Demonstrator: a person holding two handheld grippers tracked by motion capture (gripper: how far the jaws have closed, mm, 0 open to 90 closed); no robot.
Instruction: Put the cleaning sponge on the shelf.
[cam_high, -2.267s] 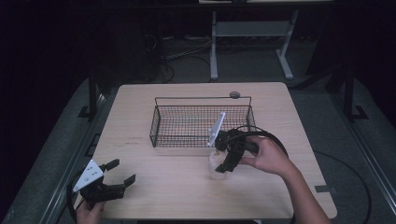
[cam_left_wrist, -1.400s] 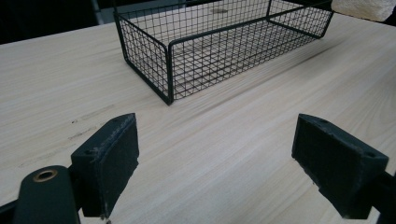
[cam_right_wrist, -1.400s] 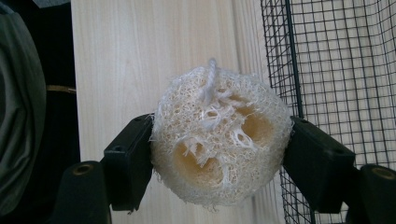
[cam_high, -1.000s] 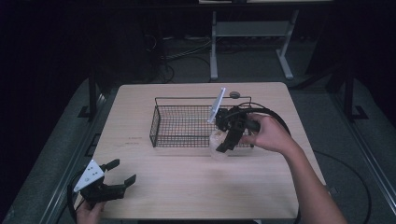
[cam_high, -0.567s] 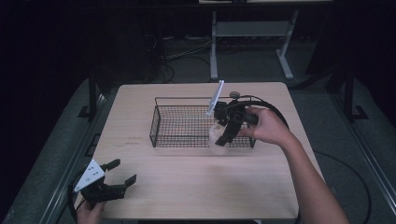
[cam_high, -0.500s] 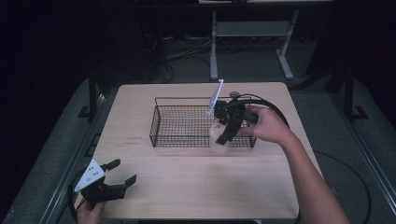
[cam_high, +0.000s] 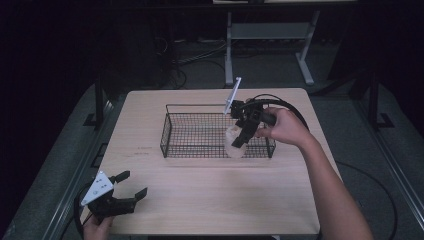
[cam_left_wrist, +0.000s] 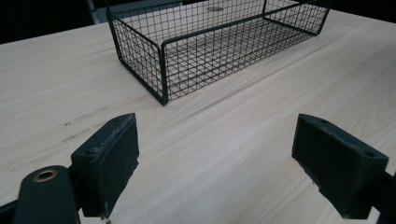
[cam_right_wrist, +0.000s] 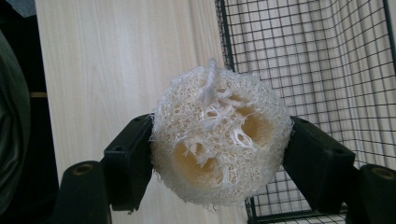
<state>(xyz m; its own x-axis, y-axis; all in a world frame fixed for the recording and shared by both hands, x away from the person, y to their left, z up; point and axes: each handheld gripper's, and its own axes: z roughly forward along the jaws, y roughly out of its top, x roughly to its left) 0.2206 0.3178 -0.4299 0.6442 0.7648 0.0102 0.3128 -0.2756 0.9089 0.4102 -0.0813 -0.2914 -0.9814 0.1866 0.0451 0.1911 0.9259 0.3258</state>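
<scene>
- Your right gripper (cam_high: 239, 141) has its fingers (cam_right_wrist: 128, 163) clamped on the loofah sponge (cam_right_wrist: 218, 135), held above the near right part of the wire basket (cam_high: 170, 131), just over its near wall.
- This looks like the carry step (the sponge is not yet down inside).
- Next, bring it clear over the basket floor, lower it, then let the fingers part.
- Your left gripper (cam_high: 121, 193) rests at the tabletop's (cam_high: 210, 195) near left corner, fingers wide apart and empty.
</scene>
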